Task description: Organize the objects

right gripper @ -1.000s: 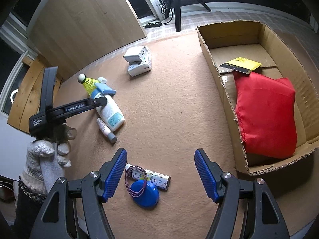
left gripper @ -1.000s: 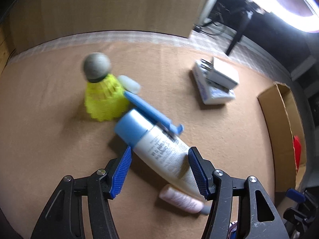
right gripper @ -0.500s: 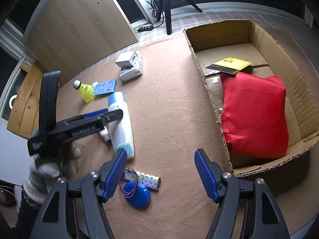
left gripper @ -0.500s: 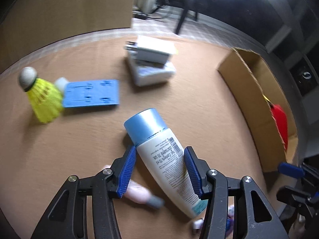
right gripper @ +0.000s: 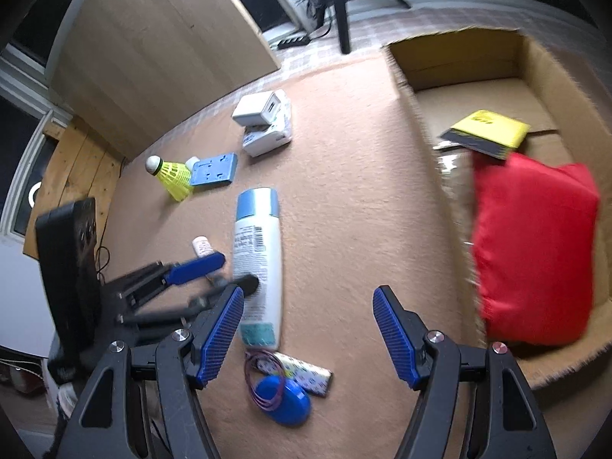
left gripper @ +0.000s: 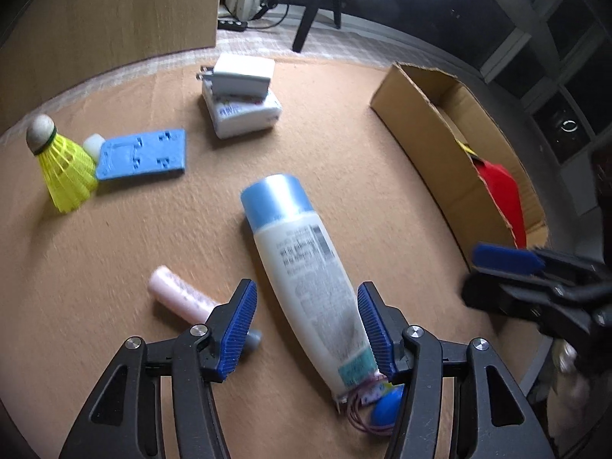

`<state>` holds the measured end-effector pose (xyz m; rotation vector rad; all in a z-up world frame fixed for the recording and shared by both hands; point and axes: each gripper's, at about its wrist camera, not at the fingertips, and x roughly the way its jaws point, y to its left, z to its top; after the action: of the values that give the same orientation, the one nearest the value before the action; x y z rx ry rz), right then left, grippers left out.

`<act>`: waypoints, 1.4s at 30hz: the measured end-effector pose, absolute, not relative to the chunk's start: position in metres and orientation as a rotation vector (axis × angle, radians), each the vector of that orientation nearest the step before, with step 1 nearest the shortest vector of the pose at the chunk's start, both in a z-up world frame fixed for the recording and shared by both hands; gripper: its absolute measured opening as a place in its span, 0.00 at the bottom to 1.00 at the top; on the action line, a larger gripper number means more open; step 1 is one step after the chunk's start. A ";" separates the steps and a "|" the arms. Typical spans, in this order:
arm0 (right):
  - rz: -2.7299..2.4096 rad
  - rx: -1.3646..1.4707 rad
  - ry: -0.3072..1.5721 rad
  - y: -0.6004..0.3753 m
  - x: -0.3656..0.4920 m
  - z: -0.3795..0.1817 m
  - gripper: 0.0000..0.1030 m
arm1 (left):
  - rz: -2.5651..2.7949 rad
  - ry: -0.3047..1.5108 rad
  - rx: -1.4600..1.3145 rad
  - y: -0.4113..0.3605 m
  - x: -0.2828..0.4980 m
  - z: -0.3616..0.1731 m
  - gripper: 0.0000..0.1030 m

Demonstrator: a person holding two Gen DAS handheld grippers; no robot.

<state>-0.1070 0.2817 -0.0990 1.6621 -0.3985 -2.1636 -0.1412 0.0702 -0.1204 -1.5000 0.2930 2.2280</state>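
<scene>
Leaning wooden board (right gripper: 153,49), black power strip (right gripper: 293,41) with cables, dark stand leg (right gripper: 341,11)

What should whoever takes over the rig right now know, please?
Left gripper: jaws opening, astride the lying white bottle, no firm grip.
Right gripper: open, empty, above bare mat.
Done: red bag and yellow card lie in the cardboard box.
Left on the mat: the bottle, pink tube, shuttlecock, blue plate, white charger stack, patterned tube and blue round case.
Next, probably: grip the bottle again and carry it to the box.
</scene>
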 end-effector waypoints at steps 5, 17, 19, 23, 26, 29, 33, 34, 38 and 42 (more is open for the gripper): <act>-2.089 1.691 -0.384 0.263 -0.118 -0.112 0.65 | 2.192 0.263 -1.516 0.065 -0.137 -0.127 0.57; -1.991 1.757 -0.384 0.242 -0.133 -0.141 0.65 | 2.147 0.186 -1.539 0.057 -0.137 -0.138 0.48; -1.986 1.751 -0.372 0.239 -0.134 -0.141 0.63 | 2.145 0.180 -1.539 0.058 -0.137 -0.138 0.48; -1.931 1.755 -0.355 0.233 -0.134 -0.144 0.41 | 2.143 0.172 -1.535 0.060 -0.137 -0.137 0.46; -1.937 1.751 -0.338 0.231 -0.133 -0.143 0.41 | 2.145 0.179 -1.536 0.062 -0.137 -0.137 0.45; -1.944 1.742 -0.347 0.235 -0.132 -0.139 0.41 | 2.147 0.174 -1.534 0.064 -0.137 -0.137 0.45; -1.981 1.705 -0.330 0.243 -0.130 -0.124 0.41 | 2.158 0.196 -1.505 0.072 -0.132 -0.128 0.45; -1.984 1.690 -0.319 0.247 -0.130 -0.118 0.41 | 2.160 0.197 -1.496 0.075 -0.131 -0.125 0.45; -2.046 1.629 -0.302 0.267 -0.128 -0.092 0.41 | 2.164 0.217 -1.431 0.093 -0.124 -0.107 0.45; -2.132 1.561 -0.273 0.296 -0.126 -0.062 0.41 | 2.157 0.251 -1.351 0.124 -0.115 -0.086 0.45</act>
<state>-0.1264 0.2962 -0.0623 1.5613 -0.2726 -2.1323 -0.1154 0.1241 -0.0864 -1.3512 0.2511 2.1569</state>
